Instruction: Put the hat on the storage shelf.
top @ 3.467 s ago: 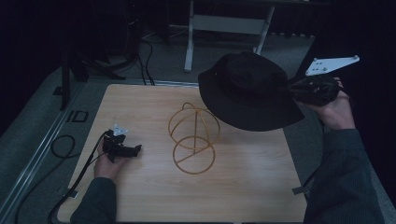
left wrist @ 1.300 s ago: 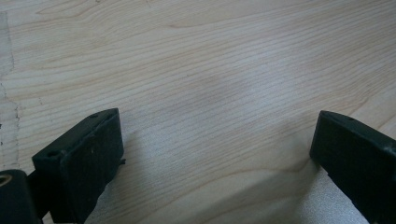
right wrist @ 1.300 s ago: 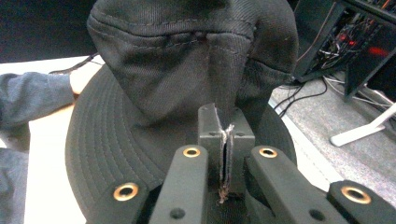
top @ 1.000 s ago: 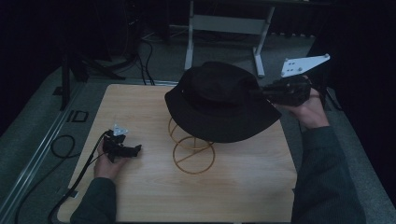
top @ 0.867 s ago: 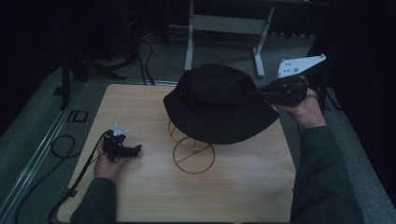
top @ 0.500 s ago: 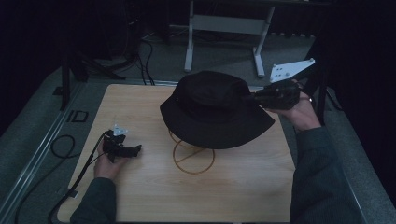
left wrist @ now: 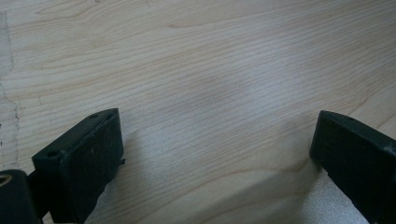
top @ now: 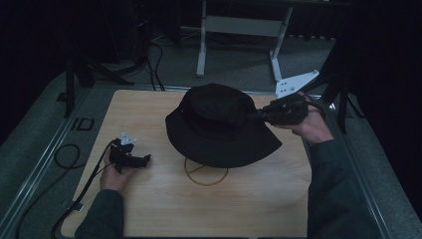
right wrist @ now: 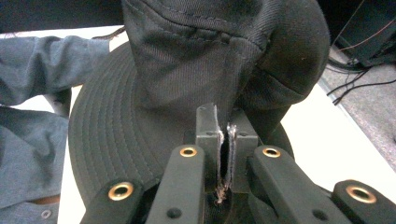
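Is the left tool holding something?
No, the left tool is open, with bare table between its jaws.

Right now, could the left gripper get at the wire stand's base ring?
Probably yes. The left gripper rests open on the table, with bare wood between it and the ring. The hat overhangs only the ring's far side.

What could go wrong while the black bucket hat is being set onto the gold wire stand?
The right gripper pinches just a fold of the black fabric bucket hat, so the fabric may slip out. The gold wire stand looks light and is largely covered by the hat, so seating is half blind and a sideways tug could tip it. The left gripper rests open on the wooden table, not steadying the stand.
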The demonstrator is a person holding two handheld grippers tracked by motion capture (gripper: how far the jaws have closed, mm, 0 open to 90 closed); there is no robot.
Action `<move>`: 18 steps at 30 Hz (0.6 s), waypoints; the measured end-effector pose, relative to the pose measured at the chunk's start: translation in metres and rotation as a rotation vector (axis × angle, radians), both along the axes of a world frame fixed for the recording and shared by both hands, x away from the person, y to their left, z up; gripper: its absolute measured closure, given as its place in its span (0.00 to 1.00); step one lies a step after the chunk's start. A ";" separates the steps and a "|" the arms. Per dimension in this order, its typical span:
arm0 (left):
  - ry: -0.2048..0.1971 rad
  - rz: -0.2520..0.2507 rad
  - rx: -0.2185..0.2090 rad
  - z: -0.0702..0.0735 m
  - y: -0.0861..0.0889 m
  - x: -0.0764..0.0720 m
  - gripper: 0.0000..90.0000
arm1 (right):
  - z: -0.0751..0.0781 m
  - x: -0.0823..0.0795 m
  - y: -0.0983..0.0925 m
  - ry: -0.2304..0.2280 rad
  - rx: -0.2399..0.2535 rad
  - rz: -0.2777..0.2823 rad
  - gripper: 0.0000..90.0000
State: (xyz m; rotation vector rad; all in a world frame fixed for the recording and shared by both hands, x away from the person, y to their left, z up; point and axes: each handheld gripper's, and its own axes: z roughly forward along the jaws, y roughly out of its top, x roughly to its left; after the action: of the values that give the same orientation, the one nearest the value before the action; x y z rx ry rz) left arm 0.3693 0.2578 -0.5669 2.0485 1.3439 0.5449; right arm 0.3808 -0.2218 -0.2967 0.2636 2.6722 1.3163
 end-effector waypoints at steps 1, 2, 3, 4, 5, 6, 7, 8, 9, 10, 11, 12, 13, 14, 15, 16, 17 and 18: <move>0.000 0.000 0.000 0.000 0.000 0.000 0.03 | -0.001 0.000 0.001 0.002 -0.004 0.004 0.95; 0.000 0.000 0.000 0.000 0.000 0.000 0.03 | -0.003 0.000 0.002 0.009 -0.006 0.010 0.94; -0.001 0.002 -0.002 0.000 0.000 0.000 0.03 | -0.004 0.000 0.003 0.020 -0.012 0.014 0.93; -0.001 0.001 -0.002 0.000 0.000 0.000 0.03 | -0.006 0.000 0.005 0.026 -0.020 0.021 0.92; 0.000 0.000 0.000 0.000 0.000 0.000 0.03 | -0.007 0.000 0.006 0.028 -0.033 0.027 0.92; 0.000 0.000 0.000 0.000 0.000 0.000 0.03 | -0.009 -0.001 0.007 0.034 -0.042 0.027 0.91; 0.000 0.000 0.000 0.000 0.000 0.000 0.03 | -0.011 -0.001 0.009 0.035 -0.047 0.032 0.90; 0.000 0.000 0.000 0.000 0.000 0.000 0.03 | -0.012 -0.001 0.010 0.040 -0.052 0.038 0.90; 0.000 0.000 0.001 0.000 0.000 0.000 0.03 | -0.013 -0.001 0.011 0.045 -0.056 0.044 0.88; 0.000 0.000 0.001 0.000 0.000 0.000 0.03 | -0.014 -0.001 0.011 0.048 -0.057 0.047 0.87; 0.000 0.000 0.001 0.000 0.000 0.000 0.03 | -0.015 -0.001 0.012 0.052 -0.060 0.053 0.86; 0.000 0.000 0.001 0.000 0.000 0.000 0.03 | -0.015 -0.001 0.013 0.057 -0.062 0.055 0.85; 0.000 0.000 0.001 0.000 0.000 0.000 0.03 | -0.015 -0.001 0.013 0.060 -0.060 0.064 0.82; 0.001 -0.001 0.002 0.000 0.000 0.000 0.03 | -0.015 -0.001 0.014 0.066 -0.058 0.069 0.80; 0.001 -0.001 0.002 0.000 0.000 0.000 0.03 | -0.015 -0.002 0.014 0.064 -0.058 0.074 0.76; 0.001 -0.001 0.002 0.000 0.000 0.000 0.03 | -0.015 -0.002 0.015 0.065 -0.061 0.081 0.73; 0.001 -0.001 0.002 0.000 0.000 0.000 0.03 | -0.015 -0.003 0.016 0.062 -0.068 0.075 0.72; 0.000 -0.001 0.002 0.000 0.000 0.000 0.03 | -0.015 -0.003 0.016 0.060 -0.075 0.070 0.71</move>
State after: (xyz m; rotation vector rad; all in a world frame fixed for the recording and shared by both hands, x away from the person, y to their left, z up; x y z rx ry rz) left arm 0.3693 0.2578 -0.5668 2.0510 1.3427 0.5453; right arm 0.3779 -0.2061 -0.3113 0.2048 2.7979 1.2427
